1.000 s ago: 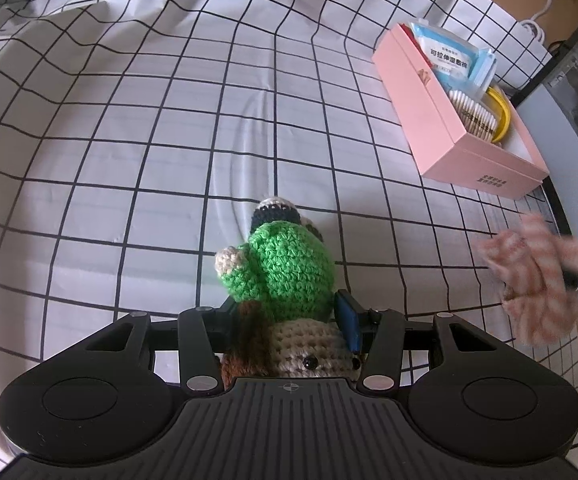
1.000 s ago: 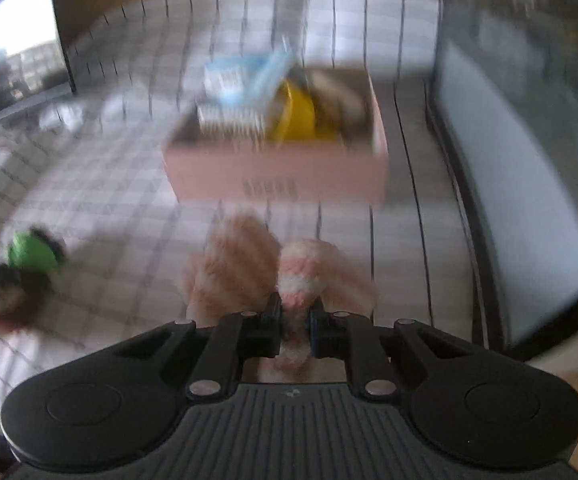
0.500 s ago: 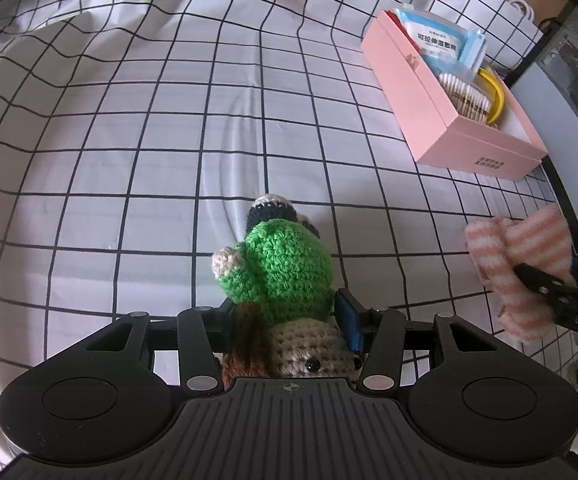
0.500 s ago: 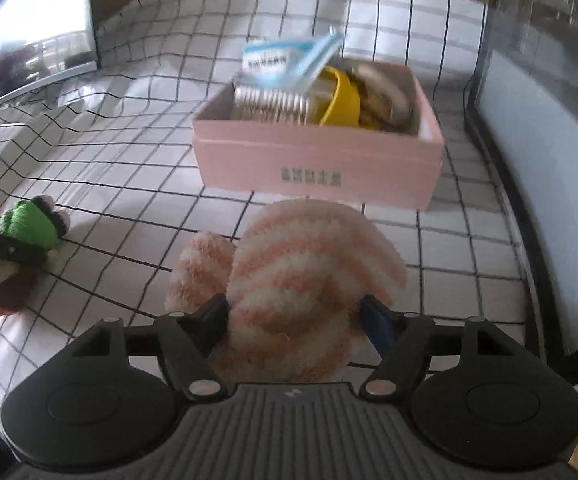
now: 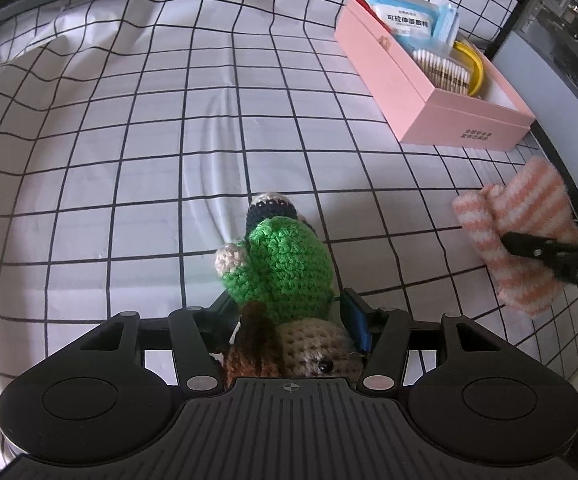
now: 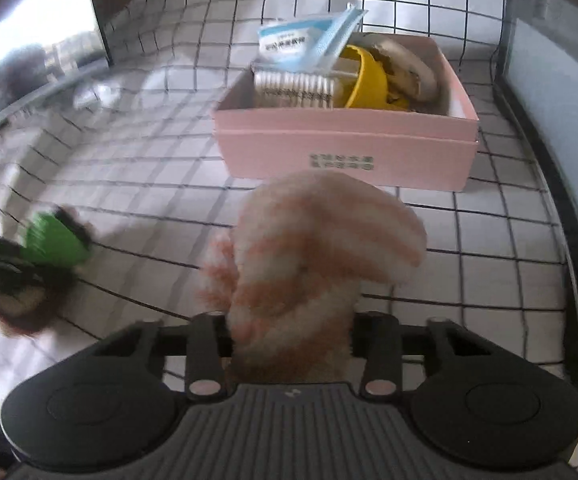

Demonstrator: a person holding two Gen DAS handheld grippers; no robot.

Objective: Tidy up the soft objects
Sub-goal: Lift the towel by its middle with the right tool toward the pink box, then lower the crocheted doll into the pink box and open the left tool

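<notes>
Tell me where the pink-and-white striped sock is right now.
The striped sock sits between the closing jaws of the right gripper, just in front of the pink box; in the left wrist view it shows at far right.

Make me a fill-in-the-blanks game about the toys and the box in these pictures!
1. The box on the checked cloth is ____.
2. The crocheted doll between the left gripper's fingers wears a ____ top.
3. The fuzzy sock in the right gripper has pink and white ____.

Answers: pink; green; stripes
</notes>
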